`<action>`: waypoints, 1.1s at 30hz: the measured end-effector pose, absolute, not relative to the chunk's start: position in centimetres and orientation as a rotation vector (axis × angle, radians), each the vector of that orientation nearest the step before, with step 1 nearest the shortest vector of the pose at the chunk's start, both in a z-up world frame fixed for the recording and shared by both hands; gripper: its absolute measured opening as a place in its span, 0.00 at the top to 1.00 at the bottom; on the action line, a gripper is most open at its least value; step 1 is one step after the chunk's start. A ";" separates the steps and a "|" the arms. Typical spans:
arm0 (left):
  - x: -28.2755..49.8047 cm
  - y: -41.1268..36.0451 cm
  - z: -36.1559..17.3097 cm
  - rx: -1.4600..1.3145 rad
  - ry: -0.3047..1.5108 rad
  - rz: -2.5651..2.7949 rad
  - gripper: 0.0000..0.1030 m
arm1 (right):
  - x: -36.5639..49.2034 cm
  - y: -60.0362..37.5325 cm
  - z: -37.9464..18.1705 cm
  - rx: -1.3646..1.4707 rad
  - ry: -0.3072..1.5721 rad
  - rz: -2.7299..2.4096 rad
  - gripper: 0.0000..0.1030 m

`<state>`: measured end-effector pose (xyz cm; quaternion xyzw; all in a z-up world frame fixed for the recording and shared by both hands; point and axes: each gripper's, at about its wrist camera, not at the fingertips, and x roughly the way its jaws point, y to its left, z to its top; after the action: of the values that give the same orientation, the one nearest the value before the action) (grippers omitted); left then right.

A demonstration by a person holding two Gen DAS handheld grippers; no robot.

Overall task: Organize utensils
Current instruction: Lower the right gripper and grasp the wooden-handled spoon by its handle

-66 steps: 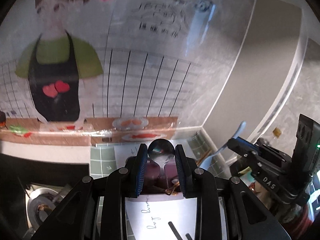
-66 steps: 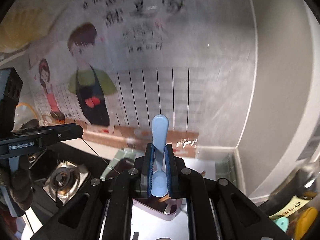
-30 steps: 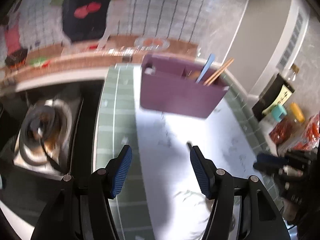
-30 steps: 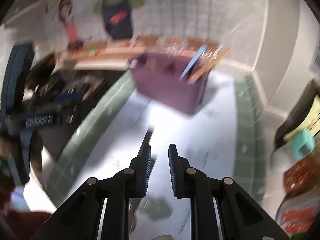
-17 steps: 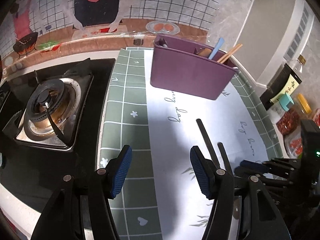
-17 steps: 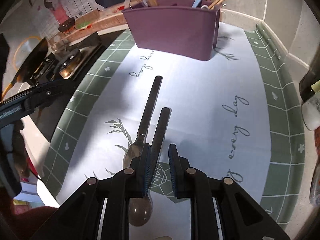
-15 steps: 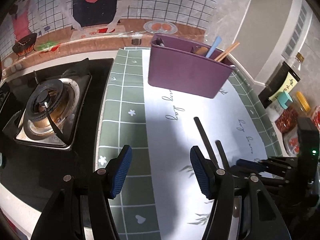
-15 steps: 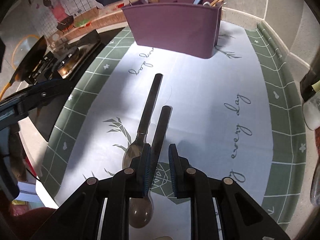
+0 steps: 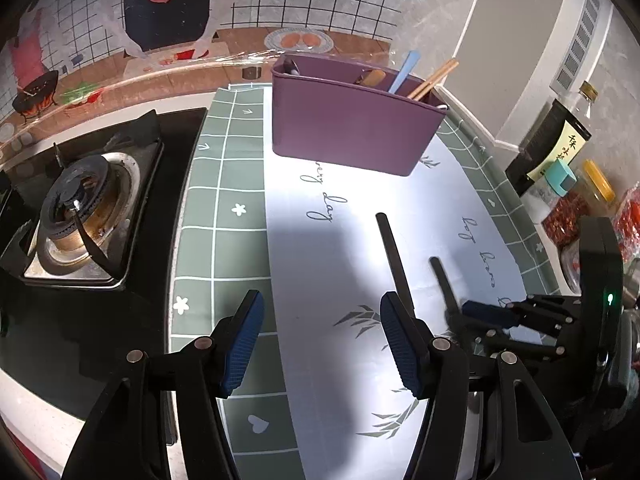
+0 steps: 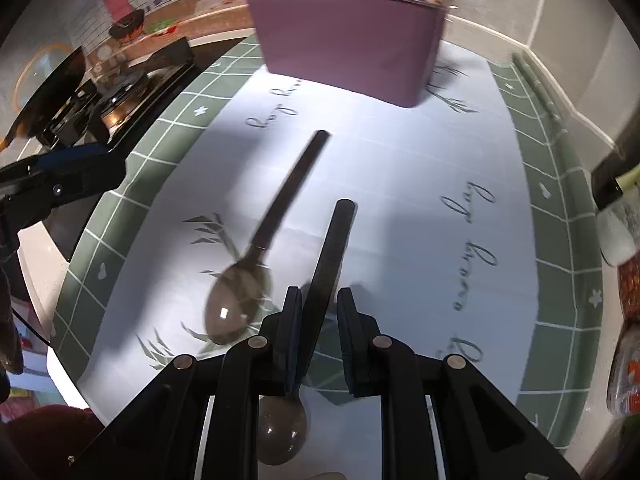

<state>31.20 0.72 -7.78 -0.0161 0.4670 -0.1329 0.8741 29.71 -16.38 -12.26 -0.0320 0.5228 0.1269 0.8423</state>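
Observation:
A purple utensil holder (image 9: 352, 128) stands at the back of the mat with a light blue spoon (image 9: 404, 70) and wooden chopsticks (image 9: 434, 78) sticking out. Two black-handled metal spoons lie side by side on the mat. The left spoon (image 10: 256, 264) lies free. The right spoon's handle (image 10: 330, 248) runs between the fingers of my right gripper (image 10: 320, 328), whose narrow jaws leave a gap beside it; its bowl (image 10: 282, 436) shows under the gripper. My left gripper (image 9: 322, 344) hovers wide open over the mat, left of both handles, holding nothing.
A green-and-white checked mat (image 9: 224, 184) covers the counter. A gas burner (image 9: 80, 208) sits on the black hob to the left. Bottles and jars (image 9: 560, 148) crowd the right edge. The tiled wall is just behind the holder.
Both grippers let go of their spoons at the holder and came down over the mat. My right gripper sank until the right spoon's handle lay between its fingers.

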 end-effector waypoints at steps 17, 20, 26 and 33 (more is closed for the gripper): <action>31.6 -0.9 -9.5 -0.011 1.058 -0.309 0.38 | 31.2 -20.0 -12.4 0.035 1.094 0.184 0.82; 31.6 -1.2 -9.8 0.002 1.071 -0.313 0.37 | 31.8 -19.5 -12.5 0.015 1.077 0.184 0.82; 32.1 -2.4 -10.9 0.031 1.127 -0.327 0.37 | 31.4 -19.5 -12.4 -0.025 1.042 0.174 0.89; 32.6 -4.4 -11.7 0.025 1.161 -0.389 0.37 | 29.5 -23.4 -10.7 0.096 0.983 0.130 0.89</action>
<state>32.62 -4.36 -11.71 0.0115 0.5449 -0.1828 0.8183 29.48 -23.38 -10.69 0.0462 0.4716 0.0623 0.8784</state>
